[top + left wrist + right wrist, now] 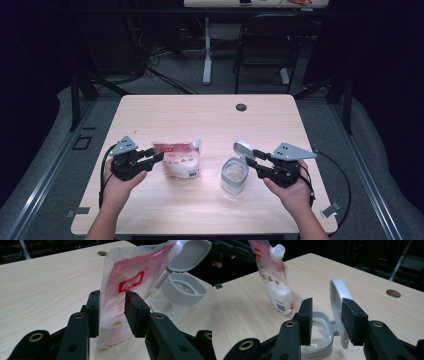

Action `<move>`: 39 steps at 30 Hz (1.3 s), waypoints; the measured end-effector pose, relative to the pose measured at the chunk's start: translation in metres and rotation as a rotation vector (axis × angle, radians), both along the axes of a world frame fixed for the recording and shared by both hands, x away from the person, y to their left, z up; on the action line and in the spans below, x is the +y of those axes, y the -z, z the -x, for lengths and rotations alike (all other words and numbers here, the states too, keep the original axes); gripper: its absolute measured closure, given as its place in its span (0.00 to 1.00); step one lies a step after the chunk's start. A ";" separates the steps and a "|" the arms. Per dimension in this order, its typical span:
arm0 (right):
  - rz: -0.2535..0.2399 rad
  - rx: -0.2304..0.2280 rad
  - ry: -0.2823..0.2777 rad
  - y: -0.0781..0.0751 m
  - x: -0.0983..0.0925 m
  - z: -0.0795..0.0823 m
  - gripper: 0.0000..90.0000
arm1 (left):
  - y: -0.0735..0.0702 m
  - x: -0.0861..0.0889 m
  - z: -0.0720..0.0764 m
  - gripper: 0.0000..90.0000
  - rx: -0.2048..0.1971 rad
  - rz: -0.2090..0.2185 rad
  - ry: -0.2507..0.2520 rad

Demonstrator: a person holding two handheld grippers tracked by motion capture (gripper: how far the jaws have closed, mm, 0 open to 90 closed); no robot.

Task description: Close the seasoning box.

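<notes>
The pouch stands upright on the desk. Left gripper pinches its side. Beside it, right gripper sits part open astride the lid of the open jar. Risk: soft pouch buckling, spilling powder.

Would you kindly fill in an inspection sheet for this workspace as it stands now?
Surface: light wood table with a round grommet hole.
Job's things: pink-and-white spouted pouch stands upright; clear container beside it, hinged lid raised.
Clutter: nothing seen.
Grippers: left gripper pads press the pouch; right gripper straddles the raised lid, contact unclear.
Cables: black cable trails from each gripper; more on the floor beyond.
Surroundings: dark room, black chair behind.
</notes>
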State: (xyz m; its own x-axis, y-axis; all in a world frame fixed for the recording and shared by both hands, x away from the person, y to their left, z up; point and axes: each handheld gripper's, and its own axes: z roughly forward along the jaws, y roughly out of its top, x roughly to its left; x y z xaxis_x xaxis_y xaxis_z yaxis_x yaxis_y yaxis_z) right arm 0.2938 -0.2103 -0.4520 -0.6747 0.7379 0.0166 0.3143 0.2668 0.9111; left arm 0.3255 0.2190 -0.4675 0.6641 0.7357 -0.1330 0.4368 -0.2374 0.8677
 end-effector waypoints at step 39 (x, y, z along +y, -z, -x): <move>0.028 0.047 -0.200 0.007 0.103 -0.050 0.63 | 0.001 0.002 0.001 0.92 -0.030 -0.021 0.026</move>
